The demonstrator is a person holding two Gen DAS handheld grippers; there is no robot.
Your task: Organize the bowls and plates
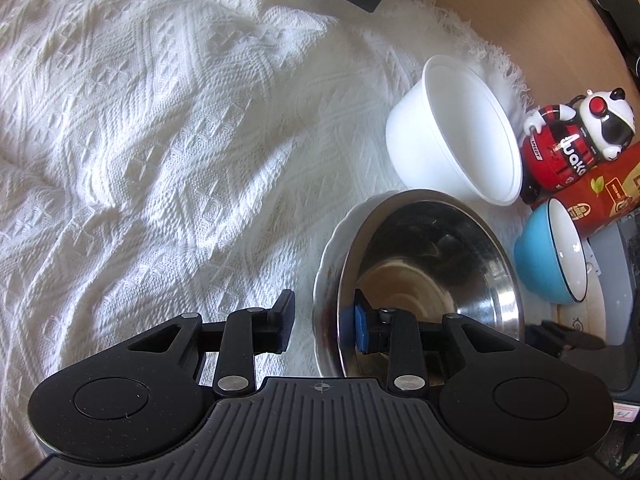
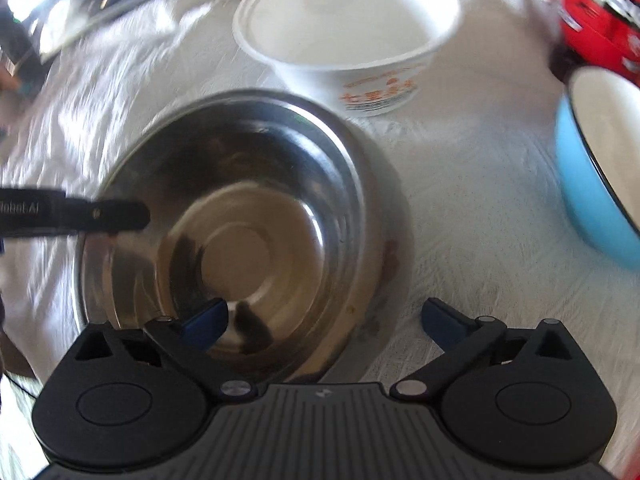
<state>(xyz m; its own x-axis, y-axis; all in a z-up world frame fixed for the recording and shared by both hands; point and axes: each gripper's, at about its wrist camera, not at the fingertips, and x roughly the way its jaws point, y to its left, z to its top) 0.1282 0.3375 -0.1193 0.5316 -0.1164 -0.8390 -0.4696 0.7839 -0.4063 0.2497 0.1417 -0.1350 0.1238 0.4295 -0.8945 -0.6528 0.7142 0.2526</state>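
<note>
A steel bowl (image 1: 432, 276) sits in a white scalloped plate (image 1: 326, 264) on the white cloth. My left gripper (image 1: 325, 326) is open, its jaws straddling the near rims of plate and bowl, the right finger inside the bowl. In the right wrist view the steel bowl (image 2: 256, 232) is just ahead; my right gripper (image 2: 324, 320) is wide open and empty over its near rim. The left gripper's finger (image 2: 100, 214) reaches in from the left. A white plastic bowl (image 1: 456, 132) (image 2: 352, 28) and a blue bowl (image 1: 552, 256) (image 2: 592, 168) stand beyond.
A red and black panda toy (image 1: 576, 140) and a red box (image 1: 604, 196) stand by the blue bowl, which sits on a patterned plate (image 1: 580, 320). The rumpled white cloth (image 1: 160, 140) covers the table to the left. A wooden surface (image 1: 520, 12) lies beyond the cloth's fringe.
</note>
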